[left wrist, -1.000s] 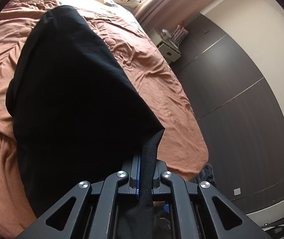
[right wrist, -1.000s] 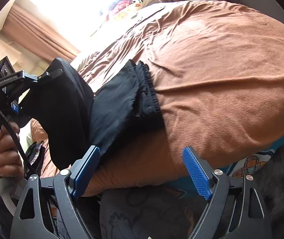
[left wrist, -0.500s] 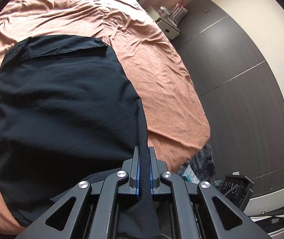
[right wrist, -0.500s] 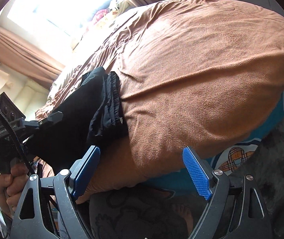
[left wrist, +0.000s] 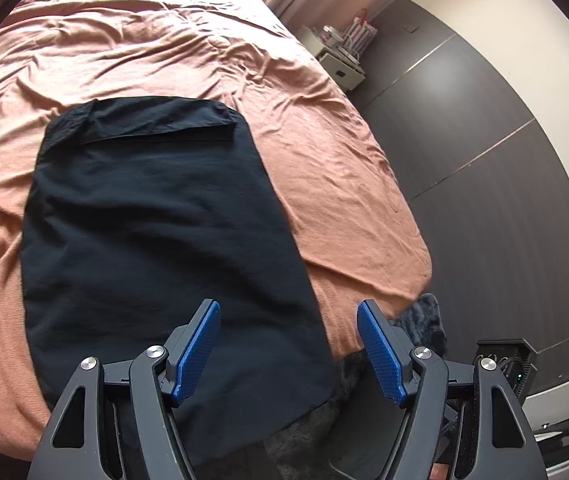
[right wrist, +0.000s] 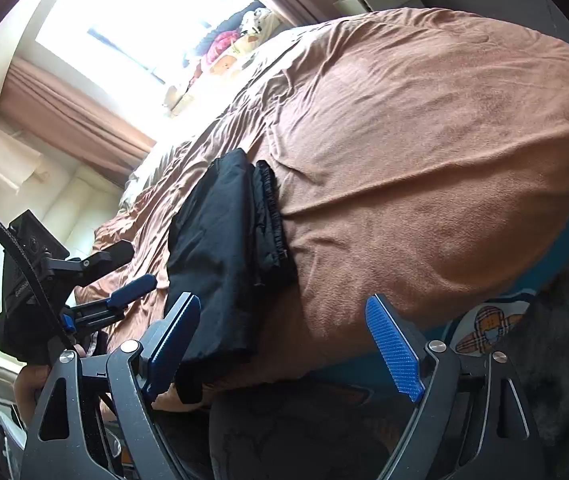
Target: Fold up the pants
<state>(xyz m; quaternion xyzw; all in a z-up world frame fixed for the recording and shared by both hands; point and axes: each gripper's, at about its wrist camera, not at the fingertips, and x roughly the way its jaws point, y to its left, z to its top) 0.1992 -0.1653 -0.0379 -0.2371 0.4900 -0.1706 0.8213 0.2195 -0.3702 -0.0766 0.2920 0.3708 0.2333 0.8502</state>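
Your left gripper (left wrist: 288,344) is opening off the black pants (left wrist: 156,240), now lying folded on the brown bedspread (left wrist: 324,152); your right gripper (right wrist: 284,344) hangs wide apart, empty. That fold looks laid.

Bedroom: bed (left wrist: 324,168) w/ duvet, wardrobe (left wrist: 484,168), curtains (right wrist: 72,108).

one pair of black pants (left wrist: 156,232) at twelve o'clock, one rust bedspread (left wrist: 324,152), two grippers: left gripper (left wrist: 288,348), right gripper (right wrist: 284,344), one nightstand (left wrist: 340,64) at one o'clock.
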